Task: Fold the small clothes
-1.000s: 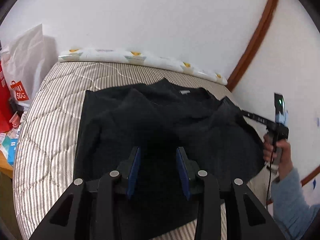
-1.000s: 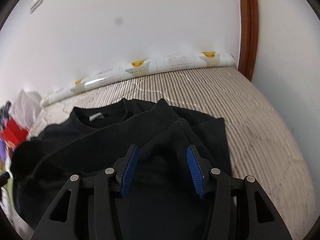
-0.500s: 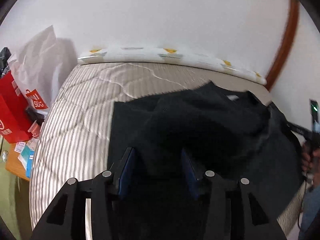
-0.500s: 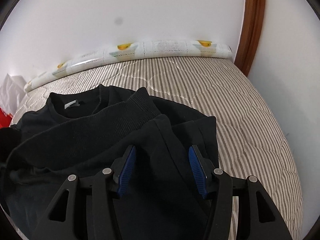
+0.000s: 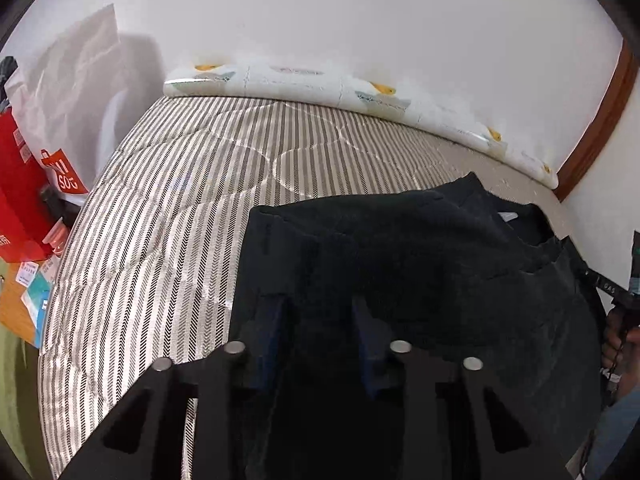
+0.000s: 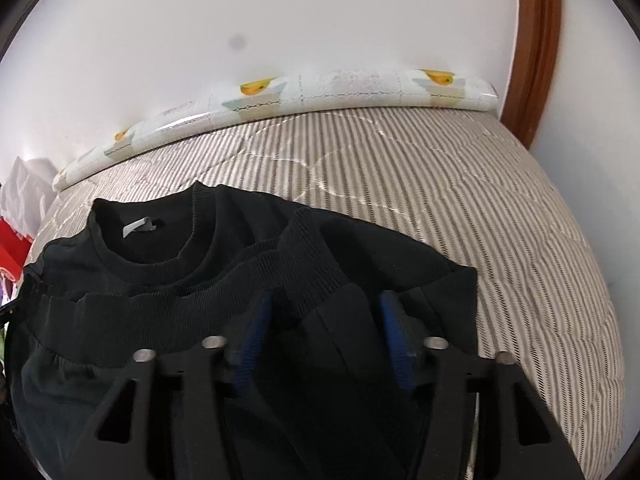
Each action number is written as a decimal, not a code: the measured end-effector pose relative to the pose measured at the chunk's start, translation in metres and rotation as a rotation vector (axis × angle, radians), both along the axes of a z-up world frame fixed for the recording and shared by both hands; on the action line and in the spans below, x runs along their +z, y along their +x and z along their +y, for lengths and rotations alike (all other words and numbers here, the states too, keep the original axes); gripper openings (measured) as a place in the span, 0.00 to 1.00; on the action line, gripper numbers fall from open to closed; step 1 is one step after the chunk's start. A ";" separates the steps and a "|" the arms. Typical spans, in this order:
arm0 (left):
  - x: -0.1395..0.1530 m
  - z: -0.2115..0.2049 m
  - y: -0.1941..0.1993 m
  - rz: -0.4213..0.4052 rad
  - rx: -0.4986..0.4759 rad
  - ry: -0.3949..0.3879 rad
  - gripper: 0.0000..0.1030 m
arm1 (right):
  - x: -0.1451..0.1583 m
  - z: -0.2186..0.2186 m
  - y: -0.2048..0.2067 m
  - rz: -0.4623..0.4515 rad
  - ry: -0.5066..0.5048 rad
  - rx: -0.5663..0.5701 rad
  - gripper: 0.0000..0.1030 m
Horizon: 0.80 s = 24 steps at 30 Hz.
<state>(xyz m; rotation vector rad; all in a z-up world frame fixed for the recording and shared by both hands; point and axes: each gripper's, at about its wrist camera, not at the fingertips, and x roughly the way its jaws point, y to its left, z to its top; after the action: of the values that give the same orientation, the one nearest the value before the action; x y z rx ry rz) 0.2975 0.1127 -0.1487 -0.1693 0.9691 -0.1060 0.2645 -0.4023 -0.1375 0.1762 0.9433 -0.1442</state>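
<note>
Sweater [image 6: 248,300], black, lies on your striped bed cover [image 5: 180,184], partly folded, with its bottom ribbed band [image 6: 288,276] brought up close to the round neck [image 6: 160,248]. A small white tag [image 6: 138,227] shows inside the neck.

Your left gripper [image 5: 318,320] points down at the left side of the sweater. Its jaws have just been closing, and black cloth sits between them. Everything there is so dark that you cannot tell if the blue pads [image 5: 272,340] are pressing the cloth.

Your right gripper [image 6: 324,320] is over the right side of the sweater, just below the ribbed band. Its jaws have also just been closing, and a fold of cloth runs between them. A gap shows beside each blue pad [image 6: 394,328], so they do not seem to pinch it.

In the left camera, your right hand [image 5: 618,344] holds its gripper at the far right edge of the sweater.

A long roll with yellow pictures [image 6: 360,88] lies along the white wall at the far end of the bed. A white bag [image 5: 68,92] and a red bag [image 5: 20,184] stand at the left side of the bed. A brown wooden frame [image 6: 534,40] goes up the wall on the right.
</note>
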 end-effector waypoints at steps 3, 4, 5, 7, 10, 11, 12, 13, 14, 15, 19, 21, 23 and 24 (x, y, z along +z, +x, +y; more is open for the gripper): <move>0.007 -0.001 -0.004 -0.029 0.015 0.006 0.12 | 0.005 0.002 -0.004 -0.029 -0.025 0.006 0.18; 0.010 -0.001 -0.005 -0.042 0.022 0.007 0.10 | 0.008 0.002 -0.005 -0.039 -0.019 0.011 0.14; 0.014 -0.002 -0.006 -0.055 0.029 0.003 0.10 | 0.012 0.001 -0.008 -0.056 -0.016 0.017 0.12; 0.024 -0.002 -0.007 -0.088 0.047 -0.021 0.10 | 0.024 -0.003 -0.015 -0.111 -0.004 0.021 0.10; 0.040 -0.004 -0.005 -0.140 0.052 -0.050 0.10 | 0.047 -0.013 -0.030 -0.205 0.024 0.002 0.10; 0.042 -0.007 -0.003 -0.146 0.046 -0.043 0.10 | 0.055 -0.021 -0.036 -0.244 0.052 -0.012 0.10; 0.042 -0.011 0.000 -0.151 0.039 -0.035 0.10 | 0.058 -0.024 -0.039 -0.259 0.062 -0.025 0.10; 0.040 -0.016 0.004 -0.157 0.033 -0.021 0.10 | 0.058 -0.028 -0.041 -0.265 0.061 -0.039 0.10; 0.035 -0.020 0.010 -0.149 0.028 -0.004 0.10 | 0.056 -0.028 -0.038 -0.256 0.049 -0.043 0.10; 0.031 -0.023 0.013 -0.134 0.027 0.006 0.10 | 0.049 -0.028 -0.034 -0.232 0.029 -0.049 0.10; 0.007 -0.031 0.027 -0.055 0.051 0.026 0.10 | 0.010 -0.025 -0.012 -0.097 0.005 -0.083 0.11; 0.000 -0.030 0.028 -0.011 0.063 0.022 0.12 | 0.003 -0.026 -0.011 -0.073 0.020 -0.088 0.13; -0.004 -0.028 0.027 0.013 0.066 0.023 0.16 | 0.007 -0.029 -0.013 -0.079 0.035 -0.097 0.18; -0.004 -0.026 0.026 0.022 0.061 0.015 0.16 | 0.009 -0.029 -0.016 -0.074 0.029 -0.106 0.24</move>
<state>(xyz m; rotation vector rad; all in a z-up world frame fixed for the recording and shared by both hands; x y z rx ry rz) 0.3237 0.0864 -0.1529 -0.1866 0.9852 -0.0406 0.2490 -0.4316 -0.1281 0.2575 0.8626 -0.2203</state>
